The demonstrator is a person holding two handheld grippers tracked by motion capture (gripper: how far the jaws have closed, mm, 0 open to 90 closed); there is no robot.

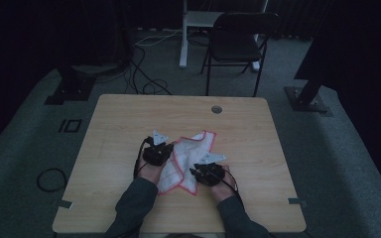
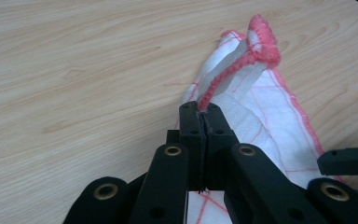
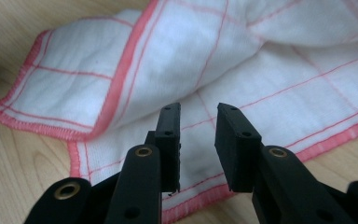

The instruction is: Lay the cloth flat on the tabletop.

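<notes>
- A white cloth (image 1: 191, 158) with a red checked pattern and red stitched hem lies crumpled on the wooden surface (image 1: 119, 129), about midway between its left and right edges and nearer the person's edge than the far one.
- The left gripper (image 1: 164, 147) sits at the cloth's left side. In the left gripper view its fingers (image 2: 189, 122) are clenched together on the red hem of the cloth (image 2: 261, 93), and a fold of the fabric rises from the pinch, lifted off the wood.
- The right gripper (image 1: 194, 172) is at the cloth's near right part, close to the hem that faces the person.
- In the right gripper view its fingers (image 3: 169, 135) stand apart with a clear gap between them, released; they hover just over the flat white fabric (image 3: 261, 88) beside a raised fold, and nothing is pinched.
- Both of the person's forearms, in dark sleeves (image 1: 134, 203), come in over the near edge of the surface.
</notes>
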